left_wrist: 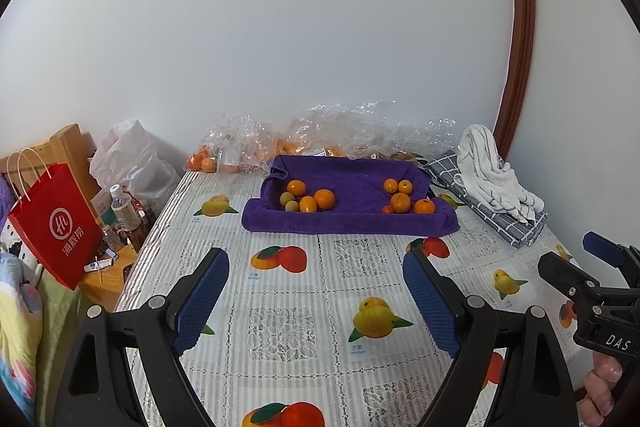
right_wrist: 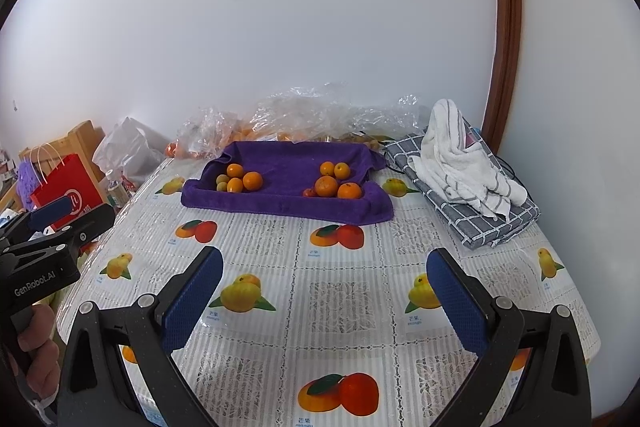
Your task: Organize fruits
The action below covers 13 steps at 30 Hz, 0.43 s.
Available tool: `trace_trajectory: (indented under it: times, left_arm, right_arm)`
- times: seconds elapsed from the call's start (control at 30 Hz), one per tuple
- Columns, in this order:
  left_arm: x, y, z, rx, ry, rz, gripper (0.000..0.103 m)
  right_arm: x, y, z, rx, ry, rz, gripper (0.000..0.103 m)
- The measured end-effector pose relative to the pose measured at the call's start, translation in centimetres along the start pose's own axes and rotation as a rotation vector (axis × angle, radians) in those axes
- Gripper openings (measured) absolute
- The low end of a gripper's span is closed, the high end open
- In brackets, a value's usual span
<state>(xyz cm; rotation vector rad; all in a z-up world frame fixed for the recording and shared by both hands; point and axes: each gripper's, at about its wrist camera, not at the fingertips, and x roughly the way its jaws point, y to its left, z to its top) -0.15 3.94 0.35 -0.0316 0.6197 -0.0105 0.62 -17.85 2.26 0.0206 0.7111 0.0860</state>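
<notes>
A table (left_wrist: 304, 343) covered with a fruit-printed cloth fills both wrist views. At its far side, near the wall, lies a purple towel (left_wrist: 352, 187) shaped into a shallow tray, its long side running left to right.

On the towel sit two small heaps of round oranges: a left group (left_wrist: 307, 199) and a right group (left_wrist: 405, 198), well apart from each other. The fruit is round, so no pointing direction can be told.

Both heaps lie well ahead of the fingers, with bare table between.

The left gripper (left_wrist: 316, 301) has its blue-padded fingers (left_wrist: 202, 301) spread wide, holding nothing and touching nothing. The right gripper (right_wrist: 324, 301) likewise has its fingers (right_wrist: 192, 301) wide apart and empty.

Clear plastic bags of fruit (left_wrist: 240, 147) sit behind the towel; folded cloths (left_wrist: 492, 187) lie to its right.
</notes>
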Motion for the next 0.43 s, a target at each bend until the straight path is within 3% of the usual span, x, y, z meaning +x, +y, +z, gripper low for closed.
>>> trace_trajectory:
  times: [0.43]
  left_arm:
    - [0.86,0.31,0.26,0.009,0.000,0.011,0.089]
  right_arm:
    - [0.87,0.43,0.03,-0.019,0.003,0.005,0.101]
